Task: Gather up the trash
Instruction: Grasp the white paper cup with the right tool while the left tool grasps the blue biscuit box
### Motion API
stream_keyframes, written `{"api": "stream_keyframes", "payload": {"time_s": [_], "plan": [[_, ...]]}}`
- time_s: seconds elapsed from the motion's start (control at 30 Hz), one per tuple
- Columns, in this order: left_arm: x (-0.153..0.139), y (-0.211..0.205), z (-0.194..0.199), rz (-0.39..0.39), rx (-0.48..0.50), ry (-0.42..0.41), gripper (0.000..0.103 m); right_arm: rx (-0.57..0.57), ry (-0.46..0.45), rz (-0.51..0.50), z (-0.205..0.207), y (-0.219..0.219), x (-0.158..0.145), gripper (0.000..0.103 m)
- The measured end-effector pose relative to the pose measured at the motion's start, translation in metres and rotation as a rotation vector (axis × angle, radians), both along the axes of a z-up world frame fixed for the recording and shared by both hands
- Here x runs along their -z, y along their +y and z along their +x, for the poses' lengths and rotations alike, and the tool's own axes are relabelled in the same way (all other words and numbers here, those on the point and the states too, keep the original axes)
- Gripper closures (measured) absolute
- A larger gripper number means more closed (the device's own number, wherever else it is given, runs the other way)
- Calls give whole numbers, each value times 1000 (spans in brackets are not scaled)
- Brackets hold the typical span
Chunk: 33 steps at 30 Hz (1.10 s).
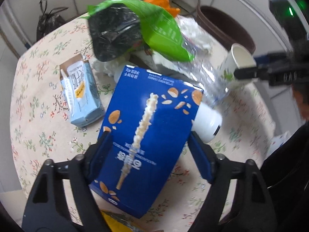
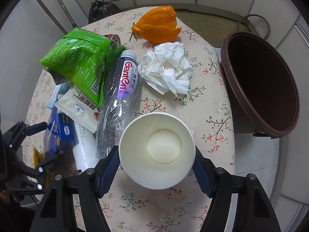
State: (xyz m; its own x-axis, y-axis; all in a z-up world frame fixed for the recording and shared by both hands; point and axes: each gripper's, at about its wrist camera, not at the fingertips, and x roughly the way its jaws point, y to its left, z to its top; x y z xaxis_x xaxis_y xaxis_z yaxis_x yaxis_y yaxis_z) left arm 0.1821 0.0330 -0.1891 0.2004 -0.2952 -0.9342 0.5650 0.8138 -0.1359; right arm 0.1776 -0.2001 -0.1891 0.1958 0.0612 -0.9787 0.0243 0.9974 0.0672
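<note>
My left gripper is shut on a blue snack box and holds it above the floral table. My right gripper is shut on a white paper cup, its mouth facing the camera; the cup also shows in the left wrist view. On the table lie a green snack bag, a clear plastic bottle, a crumpled tissue, an orange peel, a white wrapper and a white bottle. A small pale blue carton lies to the left.
A brown waste bin stands off the table's right edge, its mouth tilted toward me. A tied black bag sits on the floor beyond the table. White tiled walls lie behind. A yellow wrapper lies at the table's left edge.
</note>
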Motion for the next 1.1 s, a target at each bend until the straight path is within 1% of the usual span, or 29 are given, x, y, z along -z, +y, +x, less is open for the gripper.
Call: {"api": "stream_keyframes", "payload": {"time_s": [0.07,0.17,0.23,0.3,0.37,0.43,0.47,0.5,0.57,0.63,0.73,0.87,0.97,1.03,1.1], "plan": [[-1,6,3,-18,-32,14,26,-9,-13,1,-2,2,-4,31],[-1,9,1,24,-33,-13,26,-15,-30,10,-5,4,-10,31],[-2,7,-3,50,-5,-28,26,-19,-38,15,-6,6,-14,31],[-2,9,-3,67,8,-22,20,-20,-42,26,-7,6,-16,31],[0,9,-3,106,33,-35,19,-19,-41,34,-7,6,-17,31],[1,9,-5,152,96,-53,16,-17,-38,44,-6,5,-17,31],[2,10,-3,170,112,-59,13,-15,-36,52,-6,4,-17,31],[3,13,-2,178,125,-59,9,-13,-36,57,-6,4,-17,31],[7,17,0,163,150,-26,2,-11,-39,64,-7,2,-19,31],[10,17,0,154,182,-18,0,-8,-45,63,-8,0,-22,31],[20,8,2,175,221,-33,0,-3,-45,65,-8,-3,-22,31],[37,-2,10,197,230,-12,0,1,-39,62,-6,-3,-20,31],[52,-3,15,245,219,10,0,2,-33,60,-6,-4,-18,31],[64,0,17,271,194,33,0,3,-29,59,-5,-4,-17,31],[73,6,18,262,173,49,0,4,-26,56,-5,-5,-16,31]]}}
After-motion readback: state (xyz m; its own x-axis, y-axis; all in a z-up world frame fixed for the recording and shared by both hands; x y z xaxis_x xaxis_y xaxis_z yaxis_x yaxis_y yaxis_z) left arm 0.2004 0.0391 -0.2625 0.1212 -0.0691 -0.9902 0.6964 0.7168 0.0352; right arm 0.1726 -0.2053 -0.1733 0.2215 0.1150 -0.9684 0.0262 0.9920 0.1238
